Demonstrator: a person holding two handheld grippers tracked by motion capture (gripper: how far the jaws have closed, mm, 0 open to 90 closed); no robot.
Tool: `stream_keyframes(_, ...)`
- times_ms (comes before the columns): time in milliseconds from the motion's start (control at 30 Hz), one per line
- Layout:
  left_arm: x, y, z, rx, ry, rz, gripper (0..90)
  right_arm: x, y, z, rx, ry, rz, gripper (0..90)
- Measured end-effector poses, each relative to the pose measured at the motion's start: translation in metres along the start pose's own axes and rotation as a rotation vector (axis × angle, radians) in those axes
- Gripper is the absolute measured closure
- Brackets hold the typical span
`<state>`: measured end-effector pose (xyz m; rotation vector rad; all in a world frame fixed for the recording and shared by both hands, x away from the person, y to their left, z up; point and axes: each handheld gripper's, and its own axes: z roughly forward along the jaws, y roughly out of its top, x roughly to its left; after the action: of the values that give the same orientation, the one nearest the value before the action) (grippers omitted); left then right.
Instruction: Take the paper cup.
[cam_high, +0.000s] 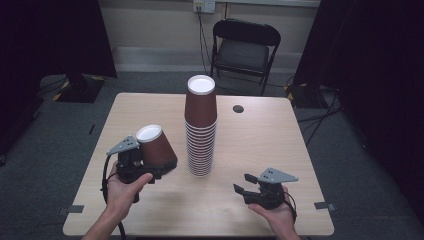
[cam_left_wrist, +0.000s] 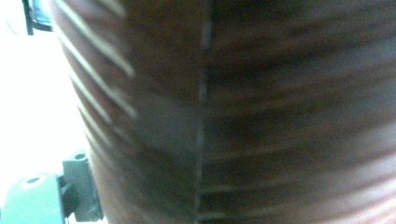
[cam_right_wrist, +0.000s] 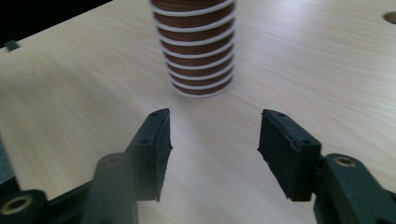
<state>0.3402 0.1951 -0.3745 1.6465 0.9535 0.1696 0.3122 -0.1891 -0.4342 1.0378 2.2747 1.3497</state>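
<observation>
Here, the left gripper (cam_high: 150, 170) clamps one inverted cup (cam_high: 155, 146), tilted beside the stack (cam_high: 201, 125), clear for separate placement; the right gripper (cam_right_wrist: 212, 144), jaws wide and empty, faces the stack.

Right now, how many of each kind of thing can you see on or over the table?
Stack of brown paper cups: 1
Single brown cup, held over the table by the left gripper: 1
Grippers, left one and right gripper with its jaws apart: 2
Total: 4
</observation>
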Motion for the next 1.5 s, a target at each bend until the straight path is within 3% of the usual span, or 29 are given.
stream_keyframes(167, -0.003, -0.008, 0.006, 0.017, -0.065, -0.091, 10.9, 0.016, 0.008, 0.006, -0.002, 0.017, -0.052, 44.3)
stream_keyframes(400, -0.005, -0.018, 0.01, 0.036, -0.072, -0.098, 10.9, 0.043, 0.023, 0.02, -0.027, 0.064, -0.11, 45.5)
stream_keyframes(500, -0.004, -0.024, 0.009, 0.039, -0.085, -0.153, 10.9, 0.055, 0.026, 0.028, -0.033, 0.088, -0.123, 45.6)
stream_keyframes(533, -0.004, -0.024, 0.009, 0.039, -0.085, -0.153, 10.9, 0.06, 0.027, 0.031, -0.032, 0.092, -0.129, 45.6)
stream_keyframes(633, -0.003, -0.027, 0.009, 0.053, -0.099, -0.221, 11.0, 0.066, 0.03, 0.038, -0.038, 0.12, -0.136, 45.6)
stream_keyframes(767, -0.005, -0.027, 0.009, 0.053, -0.11, -0.231, 11.1, 0.073, 0.037, 0.046, -0.05, 0.148, -0.153, 48.5)
stream_keyframes(867, -0.01, -0.026, 0.01, 0.047, -0.141, -0.248, 11.1, 0.079, 0.043, 0.051, -0.075, 0.164, -0.181, 54.3)
stream_keyframes(1000, -0.012, -0.026, 0.011, 0.047, -0.165, -0.268, 11.2, 0.083, 0.047, 0.053, -0.109, 0.167, -0.203, 57.9)
stream_keyframes(1133, -0.013, -0.026, 0.013, 0.052, -0.213, -0.31, 11.2, 0.093, 0.051, 0.055, -0.171, 0.13, -0.271, 62.9)
stream_keyframes(1233, -0.013, -0.025, 0.014, 0.051, -0.227, -0.315, 11.2, 0.096, 0.052, 0.057, -0.21, 0.111, -0.294, 64.7)
stream_keyframes(1333, -0.012, -0.025, 0.014, 0.052, -0.234, -0.332, 11.3, 0.097, 0.056, 0.057, -0.25, 0.093, -0.298, 66.2)
stream_keyframes(1500, -0.011, -0.025, 0.013, 0.043, -0.246, -0.352, 11.4, 0.097, 0.062, 0.06, -0.282, 0.108, -0.298, 70.5)
